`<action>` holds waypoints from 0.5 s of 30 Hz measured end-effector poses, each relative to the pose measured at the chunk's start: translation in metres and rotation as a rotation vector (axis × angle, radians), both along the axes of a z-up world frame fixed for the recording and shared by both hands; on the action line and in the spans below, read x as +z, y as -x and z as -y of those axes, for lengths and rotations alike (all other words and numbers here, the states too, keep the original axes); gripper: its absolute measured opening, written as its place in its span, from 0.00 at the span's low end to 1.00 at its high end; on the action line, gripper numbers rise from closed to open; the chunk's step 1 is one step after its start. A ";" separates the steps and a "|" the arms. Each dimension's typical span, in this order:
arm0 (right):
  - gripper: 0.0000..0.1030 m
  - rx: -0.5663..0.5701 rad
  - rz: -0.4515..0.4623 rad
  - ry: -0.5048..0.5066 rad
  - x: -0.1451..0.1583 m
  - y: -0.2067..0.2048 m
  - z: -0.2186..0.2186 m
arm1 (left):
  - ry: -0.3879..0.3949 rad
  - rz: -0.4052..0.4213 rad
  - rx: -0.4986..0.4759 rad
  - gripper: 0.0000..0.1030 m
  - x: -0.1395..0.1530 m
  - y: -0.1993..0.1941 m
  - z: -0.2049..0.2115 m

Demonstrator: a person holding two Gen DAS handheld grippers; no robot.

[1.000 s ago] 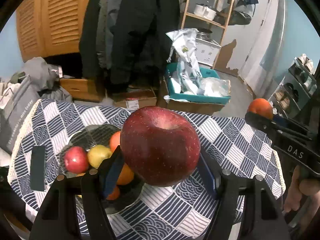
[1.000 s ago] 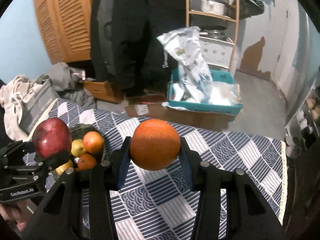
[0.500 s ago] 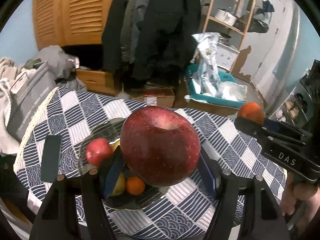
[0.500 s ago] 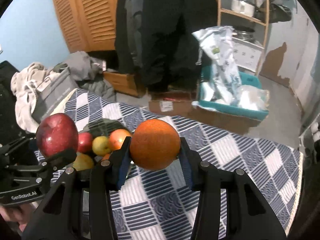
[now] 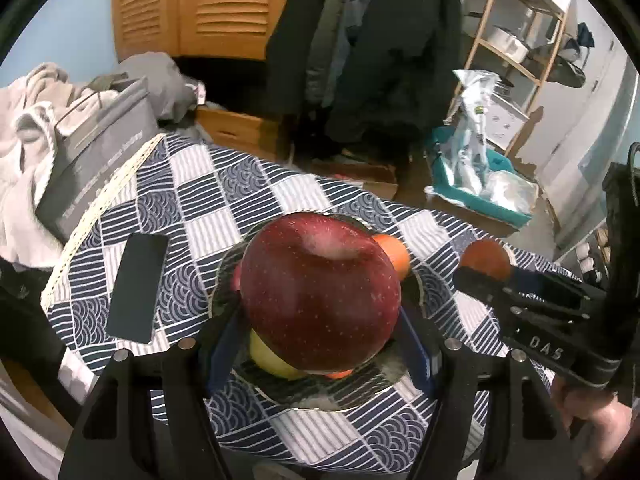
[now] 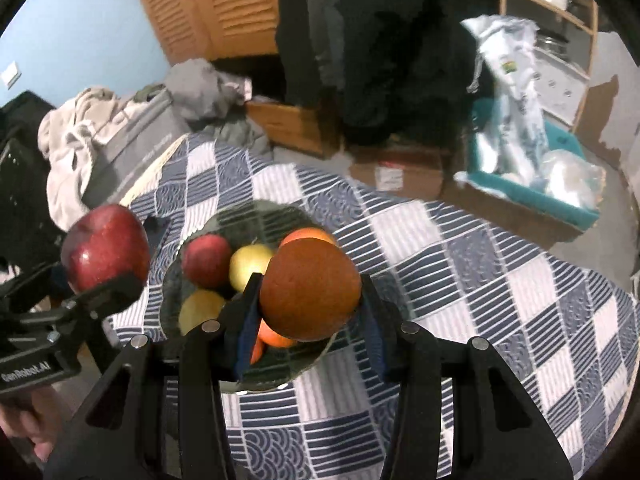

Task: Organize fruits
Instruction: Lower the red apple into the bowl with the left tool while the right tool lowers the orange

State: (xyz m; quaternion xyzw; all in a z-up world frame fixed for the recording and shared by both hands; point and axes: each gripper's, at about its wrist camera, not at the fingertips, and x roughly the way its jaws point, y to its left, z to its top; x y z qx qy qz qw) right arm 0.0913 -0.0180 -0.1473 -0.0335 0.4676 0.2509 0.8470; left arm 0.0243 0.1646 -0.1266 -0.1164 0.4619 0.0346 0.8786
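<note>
My left gripper (image 5: 320,336) is shut on a big dark red apple (image 5: 320,296) and holds it above the glass fruit bowl (image 5: 360,396). My right gripper (image 6: 308,320) is shut on an orange (image 6: 310,288) and holds it over the bowl's (image 6: 248,216) right side. The bowl holds a small red apple (image 6: 206,260), a yellow apple (image 6: 250,264), another yellow fruit (image 6: 200,312) and small oranges (image 6: 276,338). The red apple in my left gripper also shows in the right wrist view (image 6: 106,248). The orange in my right gripper also shows in the left wrist view (image 5: 484,258).
The table has a blue and white patterned cloth (image 6: 480,280). A black phone (image 5: 138,288) lies left of the bowl. Beyond the table are a grey bag (image 5: 96,148), clothes, cardboard boxes and a teal bin (image 5: 480,184) on the floor.
Both grippers have moved in over the bowl with their fruit and tilted downward. The bowl now lies directly under the red apple and the orange.
</note>
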 end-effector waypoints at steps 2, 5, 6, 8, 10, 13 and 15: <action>0.44 0.016 -0.012 0.009 -0.007 0.000 -0.009 | -0.001 -0.010 0.009 0.70 -0.005 0.001 -0.005; 0.44 0.043 -0.039 0.022 -0.019 0.000 -0.022 | 0.001 -0.028 0.018 0.70 -0.013 0.002 -0.012; 0.44 0.048 -0.046 0.023 -0.021 0.000 -0.025 | 0.002 -0.034 0.022 0.70 -0.015 0.002 -0.015; 0.44 0.064 -0.068 0.023 -0.029 0.001 -0.033 | 0.008 -0.042 0.030 0.70 -0.018 0.003 -0.020; 0.44 0.082 -0.086 0.018 -0.034 0.001 -0.039 | 0.010 -0.049 0.039 0.70 -0.020 0.004 -0.024; 0.44 0.104 -0.102 0.021 -0.040 0.002 -0.048 | 0.015 -0.048 0.050 0.70 -0.020 0.005 -0.029; 0.44 0.117 -0.111 0.017 -0.042 0.003 -0.053 | 0.017 -0.045 0.054 0.70 -0.019 0.005 -0.031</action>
